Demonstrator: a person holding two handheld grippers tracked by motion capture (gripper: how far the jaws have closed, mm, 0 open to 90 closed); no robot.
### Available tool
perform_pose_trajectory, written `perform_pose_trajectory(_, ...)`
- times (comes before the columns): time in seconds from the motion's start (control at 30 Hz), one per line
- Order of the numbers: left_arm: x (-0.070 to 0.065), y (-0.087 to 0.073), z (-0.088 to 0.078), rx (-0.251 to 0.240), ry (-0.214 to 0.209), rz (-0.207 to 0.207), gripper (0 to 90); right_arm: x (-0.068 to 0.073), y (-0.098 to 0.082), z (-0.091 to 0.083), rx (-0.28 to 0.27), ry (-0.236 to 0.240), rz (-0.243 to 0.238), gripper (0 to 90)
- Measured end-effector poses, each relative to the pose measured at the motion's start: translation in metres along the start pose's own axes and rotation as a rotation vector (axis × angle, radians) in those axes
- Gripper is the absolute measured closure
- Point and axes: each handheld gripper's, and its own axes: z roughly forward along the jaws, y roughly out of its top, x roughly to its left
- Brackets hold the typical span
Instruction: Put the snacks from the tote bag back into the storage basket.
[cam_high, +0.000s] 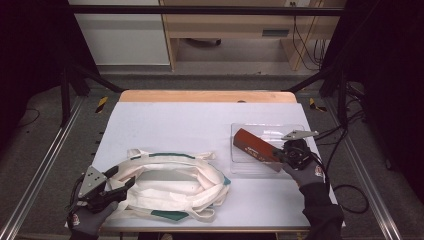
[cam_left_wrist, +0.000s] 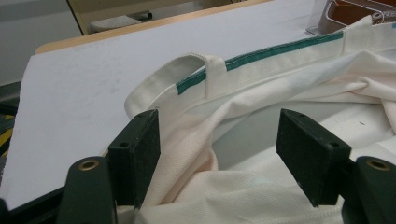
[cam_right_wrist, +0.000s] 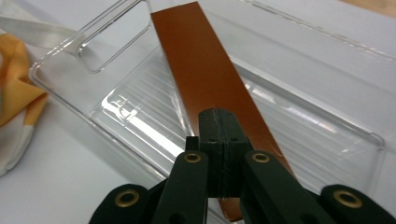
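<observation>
Item: flat reddish-brown box (cam_high: 255, 146), long and narrow, lying tilted in a clear plastic tray (cam_high: 250, 166) on the right half of the table, its far end pointing away toward the tray's far left corner and its near end sticking out past the tray's near right rim. In the right gripper view the box (cam_right_wrist: 205, 70) is showing a plain brown face running up the middle of the frame over the tray's ribbed floor (cam_right_wrist: 140, 116).

Right gripper (cam_high: 286, 154): gripping the near end of the box; its two black pads (cam_right_wrist: 219, 140) are pressing flat together on the box's thin edge, jaws drawn fully in. A gloved hand (cam_high: 305, 172) is carrying it.

Cream cloth tote bag (cam_high: 172, 185) with green trim: lying slack on the left half of the table, mouth gaping, handles (cam_high: 205, 157) sprawling beside it; well apart from the tray.

Left gripper (cam_high: 112, 189): sitting at the bag's near left corner, jaws standing wide apart. In the left gripper view a fold of the bag's rim (cam_left_wrist: 187, 154) is lying between the pads (cam_left_wrist: 140, 154), brushing the left-hand one; the pads are not squeezing it.

White table top (cam_high: 170, 120): bearing the bag and the tray.
</observation>
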Motion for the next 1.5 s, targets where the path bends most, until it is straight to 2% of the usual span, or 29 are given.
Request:
perform_pose_trajectory(0.3,-0.001,0.0,0.0,0.0,-0.005,0.003,30.4,0.007,-0.001,0.014,0.064,0.013,-0.036,90.0)
perform_pose_trajectory(0.4,-0.001,0.0,0.0,0.001,-0.005,0.002,30.4,0.006,-0.002,0.017,0.076,0.016,-0.026,90.0)
perform_pose_trajectory(0.9,-0.002,0.0,0.002,0.008,-0.011,0.005,30.4,-0.009,-0.002,0.021,0.083,-0.076,0.003,88.1)
perform_pose_trajectory(1.17,-0.002,0.0,0.002,0.008,-0.011,0.009,30.4,-0.013,-0.002,0.021,0.083,-0.088,0.031,87.8)
perform_pose_trajectory(1.5,-0.002,0.0,0.003,0.008,-0.014,0.011,30.4,-0.024,-0.006,0.019,0.078,-0.155,0.055,88.1)
